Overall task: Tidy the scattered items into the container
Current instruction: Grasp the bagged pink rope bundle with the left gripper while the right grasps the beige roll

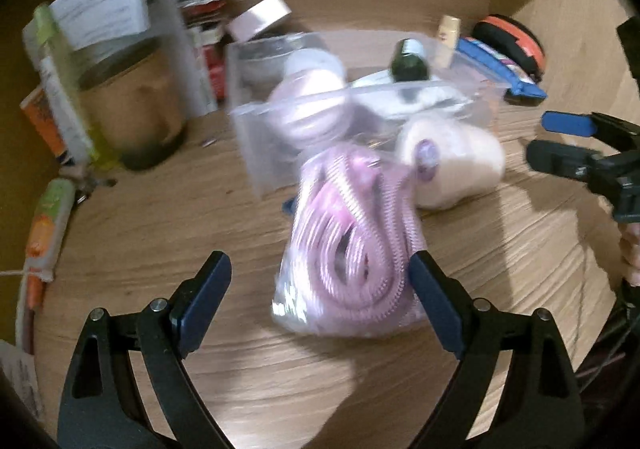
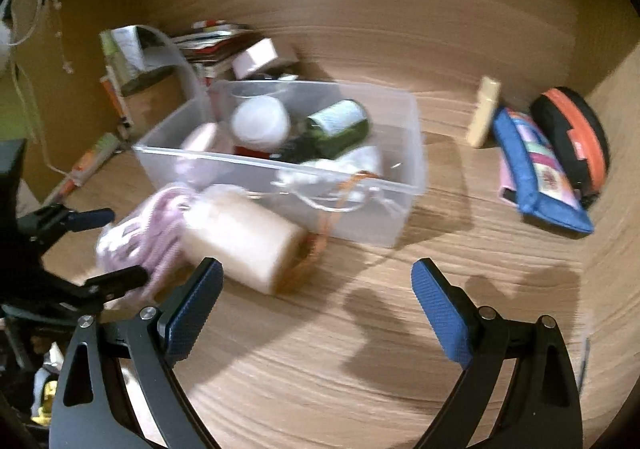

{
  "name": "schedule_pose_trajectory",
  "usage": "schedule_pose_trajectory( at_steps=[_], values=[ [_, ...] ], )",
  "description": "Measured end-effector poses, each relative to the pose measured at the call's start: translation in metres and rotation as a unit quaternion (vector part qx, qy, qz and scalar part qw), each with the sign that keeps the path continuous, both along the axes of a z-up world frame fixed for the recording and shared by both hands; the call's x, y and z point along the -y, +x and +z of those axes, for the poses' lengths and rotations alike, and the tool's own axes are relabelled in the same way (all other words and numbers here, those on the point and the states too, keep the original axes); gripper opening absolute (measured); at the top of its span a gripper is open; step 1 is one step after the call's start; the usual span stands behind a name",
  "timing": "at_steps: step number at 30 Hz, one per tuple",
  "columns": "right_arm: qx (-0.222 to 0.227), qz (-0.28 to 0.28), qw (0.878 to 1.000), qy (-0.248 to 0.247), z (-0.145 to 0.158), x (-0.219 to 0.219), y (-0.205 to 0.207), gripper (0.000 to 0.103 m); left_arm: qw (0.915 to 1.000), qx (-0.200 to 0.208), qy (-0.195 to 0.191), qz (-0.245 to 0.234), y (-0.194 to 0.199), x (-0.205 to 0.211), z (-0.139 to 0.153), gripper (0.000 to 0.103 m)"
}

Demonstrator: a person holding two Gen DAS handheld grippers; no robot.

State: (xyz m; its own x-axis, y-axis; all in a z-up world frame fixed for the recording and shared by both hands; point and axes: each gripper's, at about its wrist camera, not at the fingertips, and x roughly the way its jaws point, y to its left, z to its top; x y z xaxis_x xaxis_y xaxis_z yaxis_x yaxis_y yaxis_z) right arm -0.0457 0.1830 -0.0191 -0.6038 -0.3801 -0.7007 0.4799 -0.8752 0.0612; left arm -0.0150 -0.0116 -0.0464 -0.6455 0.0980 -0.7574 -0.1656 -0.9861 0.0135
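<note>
Fingers of the left gripper (image 1: 320, 305) were spread around a clear bag of pink coiled cord (image 1: 348, 245) lying lengthwise on the wooden surface (image 1: 180, 229), just before the translucent plastic container (image 2: 396, 169); the right gripper (image 2: 316, 313) gaped empty, farther off.

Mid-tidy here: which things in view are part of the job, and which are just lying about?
Job:
clear plastic bin
bag of pink coiled cable, between the open left gripper's fingers
cream roll, beside the bin
right gripper, open, empty

Lying about, probably:
blue pouch
black-and-orange case
brown jar
stacked booklets
</note>
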Motion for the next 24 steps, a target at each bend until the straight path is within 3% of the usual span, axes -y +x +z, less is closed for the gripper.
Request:
schedule_pose_trajectory(
  at_steps=[5,10,20,24],
  values=[
    [0.012,0.031,0.999,-0.032,0.000,0.020,-0.001,0.094,0.9992,0.024,0.029,0.014,0.003,0.023,-0.005,0.091],
    [0.043,0.065,0.994,-0.077,-0.002,0.034,-0.010,0.094,0.9995,0.005,0.025,0.019,0.009,0.030,0.006,0.091],
    [0.050,0.028,0.998,-0.022,-0.013,0.053,-0.031,0.095,0.9993,-0.012,0.030,0.017,0.008,0.039,0.016,0.091],
    [0.101,0.016,0.994,-0.032,-0.028,0.047,-0.042,0.095,0.9991,0.001,0.041,-0.003,-0.002,0.033,0.014,0.091]
  ],
)
